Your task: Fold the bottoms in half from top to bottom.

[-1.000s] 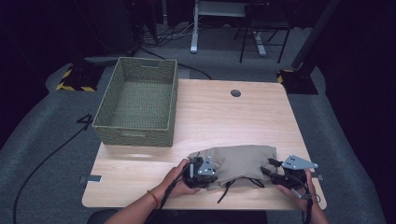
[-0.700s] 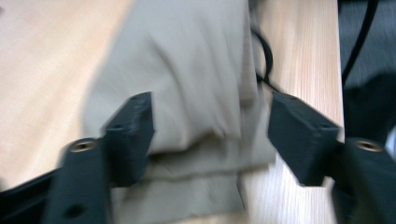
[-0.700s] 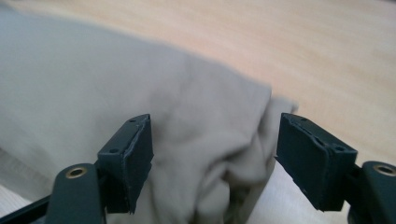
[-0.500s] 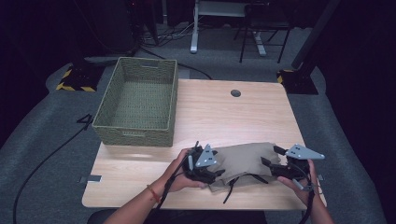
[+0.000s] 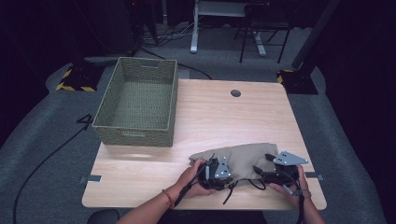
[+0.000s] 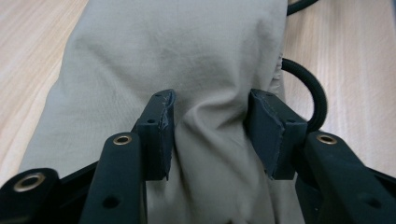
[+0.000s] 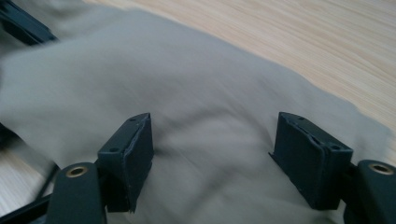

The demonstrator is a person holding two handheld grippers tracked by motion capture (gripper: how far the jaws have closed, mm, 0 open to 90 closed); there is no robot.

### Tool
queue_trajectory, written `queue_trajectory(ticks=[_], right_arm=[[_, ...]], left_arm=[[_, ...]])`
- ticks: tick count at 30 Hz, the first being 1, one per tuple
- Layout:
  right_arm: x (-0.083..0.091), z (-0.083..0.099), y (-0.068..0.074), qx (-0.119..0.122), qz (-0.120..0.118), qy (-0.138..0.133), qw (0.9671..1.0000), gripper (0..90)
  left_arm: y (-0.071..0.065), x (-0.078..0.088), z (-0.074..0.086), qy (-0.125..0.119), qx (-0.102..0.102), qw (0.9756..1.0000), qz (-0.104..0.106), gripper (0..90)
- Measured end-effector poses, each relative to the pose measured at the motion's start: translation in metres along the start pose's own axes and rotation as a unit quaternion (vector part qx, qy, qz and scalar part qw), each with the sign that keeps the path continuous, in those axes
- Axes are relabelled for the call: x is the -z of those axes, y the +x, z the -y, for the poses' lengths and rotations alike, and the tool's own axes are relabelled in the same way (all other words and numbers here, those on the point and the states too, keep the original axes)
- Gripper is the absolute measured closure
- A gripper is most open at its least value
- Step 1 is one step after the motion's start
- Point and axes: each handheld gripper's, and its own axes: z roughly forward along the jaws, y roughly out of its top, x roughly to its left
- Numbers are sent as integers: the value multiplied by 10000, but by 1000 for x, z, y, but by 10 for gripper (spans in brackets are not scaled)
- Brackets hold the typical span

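While our left gripper (image 6: pixel 212 135) pinches a fold of khaki cloth (image 6: pixel 177 60), having just closed further, our right gripper (image 7: pixel 212 158) straddles it, jaws spread.

A khaki cloth (image 5: pixel 243 156) lies folded and flat on the surface, at its near right part. A raised fold (image 6: pixel 210 121) bunches at its near left edge.

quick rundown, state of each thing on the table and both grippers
khaki cloth: folded, lying flat near the table's front edge
woven basket: upright, empty
left gripper: jaws have just been closing, a ridge of cloth bunched between them
right gripper: open, over the cloth
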Motion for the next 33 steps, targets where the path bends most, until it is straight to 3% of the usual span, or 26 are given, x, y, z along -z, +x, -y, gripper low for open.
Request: queue_trajectory(ticks=[2,6,11,18,21,22,24,26,28,30,33], right_arm=[[6,8,-8,-3,102,51,9999,285],[16,20,-29,-381,-25,28,9993,271],[23,26,-44,-584,211,160,9979,271],[33,22,-48,-606,848,216,9943,304],[40,18,-49,-673,1344,165,9885,376],[42,17,-48,-716,1413,118,9873,373],[45,12,-42,-791,1204,-186,9894,372],[45,5,-29,-537,1082,-413,9918,369],[39,0,-13,-298,751,-509,9954,363],[29,-3,1,-35,479,-435,9979,357],[13,-1,11,142,324,-140,9993,362]], left_arm=[[2,0,3,-62,131,9999,75,530],[2,-2,4,-102,145,9998,105,531],[-1,-6,2,-148,137,9997,111,534],[-6,-9,1,-163,161,9997,62,536],[-5,-9,1,-169,229,9996,92,536],[-6,-10,1,-177,249,9995,93,536],[-5,-10,1,-177,270,9994,117,536],[-5,-11,1,-173,268,9994,154,536],[-6,-12,0,-195,280,9993,163,536],[-7,-12,0,-197,248,9994,150,536],[-7,-12,0,-207,233,9994,147,536]])
